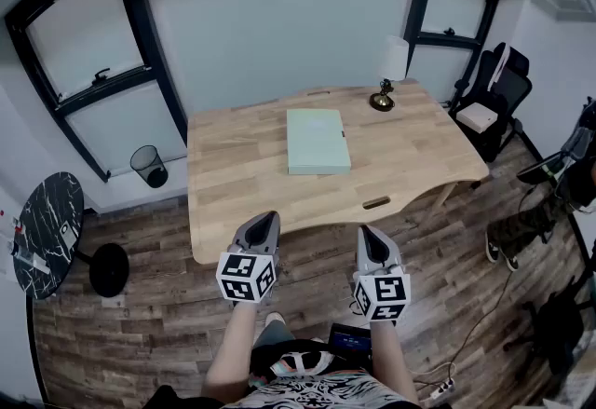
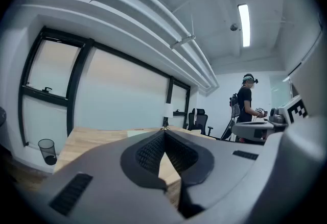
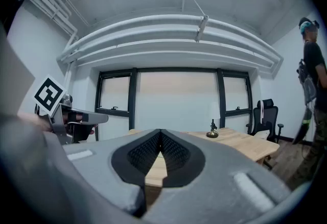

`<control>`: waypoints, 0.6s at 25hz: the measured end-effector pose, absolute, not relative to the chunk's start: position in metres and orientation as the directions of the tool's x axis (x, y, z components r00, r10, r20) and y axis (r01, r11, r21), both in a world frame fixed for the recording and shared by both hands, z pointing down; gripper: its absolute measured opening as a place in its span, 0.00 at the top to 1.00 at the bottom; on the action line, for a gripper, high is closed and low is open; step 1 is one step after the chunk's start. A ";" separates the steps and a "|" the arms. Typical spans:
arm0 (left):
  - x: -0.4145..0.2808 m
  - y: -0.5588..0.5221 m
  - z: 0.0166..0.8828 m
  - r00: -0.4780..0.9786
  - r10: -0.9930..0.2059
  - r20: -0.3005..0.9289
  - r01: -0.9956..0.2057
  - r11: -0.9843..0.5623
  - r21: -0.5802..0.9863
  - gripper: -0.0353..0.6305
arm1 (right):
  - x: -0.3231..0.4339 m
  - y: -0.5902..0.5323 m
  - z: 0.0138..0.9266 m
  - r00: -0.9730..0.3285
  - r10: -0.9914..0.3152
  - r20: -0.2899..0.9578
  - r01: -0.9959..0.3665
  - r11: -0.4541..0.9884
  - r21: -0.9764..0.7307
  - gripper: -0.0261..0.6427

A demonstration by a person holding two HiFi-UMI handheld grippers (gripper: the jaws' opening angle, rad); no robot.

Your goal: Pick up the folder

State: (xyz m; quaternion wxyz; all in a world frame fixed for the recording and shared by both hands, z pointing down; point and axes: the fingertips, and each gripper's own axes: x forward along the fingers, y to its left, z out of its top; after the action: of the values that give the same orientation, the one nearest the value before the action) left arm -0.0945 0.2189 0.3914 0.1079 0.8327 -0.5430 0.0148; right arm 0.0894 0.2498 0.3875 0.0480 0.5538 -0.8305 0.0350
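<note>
Folder (image 1: 318,141) is laid flat on the table (image 1: 233,184); left gripper (image 1: 266,219) and right gripper (image 1: 364,234) are held shut, empty, seemingly short of it.

**Pale green folder flat on the worktop, untouched**

The folder (image 1: 318,141) is a thin, pale green rectangle, closed and lying flat near the middle of the wooden worktop (image 1: 419,151). Its long sides run away from the tools. It lies ahead of the left tool (image 1: 271,215) and the right tool (image 1: 364,231), well apart from both, roughly in line with the gap between them. Neither touches it.
</note>
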 end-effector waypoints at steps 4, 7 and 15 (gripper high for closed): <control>-0.092 0.220 0.395 0.410 -0.900 0.149 -0.908 -0.387 0.160 0.94 | 0.093 0.250 0.389 -0.383 -0.916 0.121 -0.923 0.385 -0.006 0.96; -0.087 0.222 0.392 0.419 -0.898 0.134 -0.907 -0.407 0.113 0.94 | 0.096 0.249 0.389 -0.378 -0.918 0.118 -0.925 0.380 -0.007 0.96; -0.081 0.226 0.388 0.437 -0.892 0.112 -0.892 -0.414 0.184 0.94 | 0.105 0.250 0.388 -0.378 -0.922 0.084 -0.926 0.374 -0.056 0.96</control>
State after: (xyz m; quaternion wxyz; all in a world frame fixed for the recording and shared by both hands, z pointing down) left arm -0.0807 0.2256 0.3881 0.1083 0.8408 -0.5304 -0.0018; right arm 0.1050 0.2500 0.3878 0.0190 0.5575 -0.8286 0.0468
